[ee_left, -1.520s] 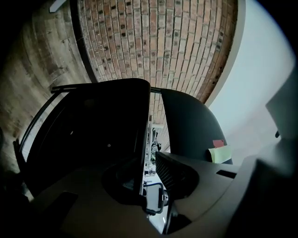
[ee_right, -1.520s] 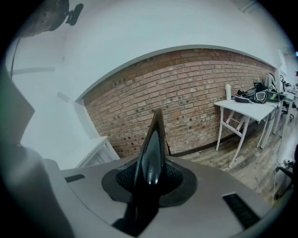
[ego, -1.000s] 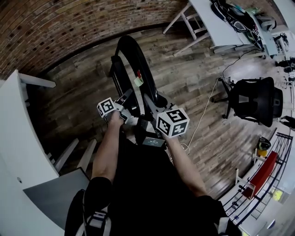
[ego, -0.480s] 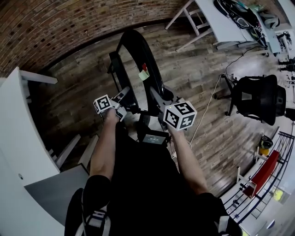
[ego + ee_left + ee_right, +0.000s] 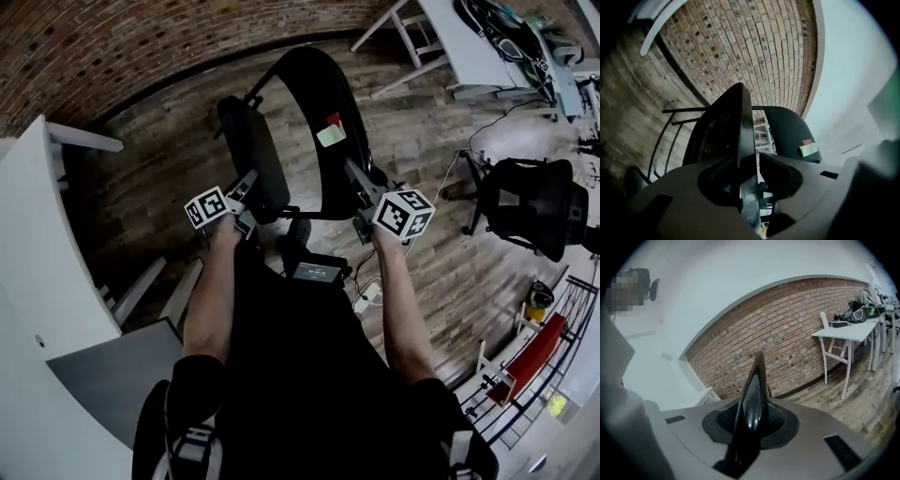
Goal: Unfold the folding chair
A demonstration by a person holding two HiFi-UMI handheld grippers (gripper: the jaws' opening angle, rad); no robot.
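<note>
The black folding chair stands on the wood floor in front of me, partly spread. Its padded seat [image 5: 251, 155] is on the left and its curved back [image 5: 323, 75], with a green and red sticker [image 5: 330, 134], on the right. My left gripper [image 5: 249, 185] is at the seat's near edge. In the left gripper view [image 5: 757, 164] that seat edge [image 5: 740, 140] lies between the opening jaws against one pad, with a thin gap to the other. My right gripper [image 5: 356, 180] is shut on the back's black frame [image 5: 752, 399].
A white table [image 5: 37, 281] is close on my left, and a brick wall [image 5: 94, 56] lies beyond the chair. A white table [image 5: 469, 52] with gear stands at the far right. A black office chair [image 5: 525, 202], a floor cable [image 5: 441, 187] and a red rack [image 5: 534, 352] are to the right.
The seat and the back have swung apart. My right gripper moved right with the back. My left gripper shifted slightly left and down along the seat.
</note>
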